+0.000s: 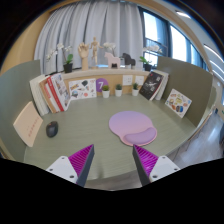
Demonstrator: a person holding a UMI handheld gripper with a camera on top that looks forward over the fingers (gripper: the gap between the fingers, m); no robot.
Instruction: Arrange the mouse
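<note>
A small dark mouse [52,129] lies on the grey-green desk [95,125], far to the left and beyond my fingers, next to a cream book. A pale pink mouse mat [132,127] with a wrist rest lies just ahead of the right finger. My gripper [113,162] is open and empty, its magenta pads [82,160] wide apart above the desk's near edge. Nothing stands between the fingers.
Books and cards [55,92] lean along the back left of the desk. Small potted plants and framed pictures [150,85] stand along the back. A card [178,101] leans at the right. A cream book [28,122] leans at the far left. Curtained windows are behind.
</note>
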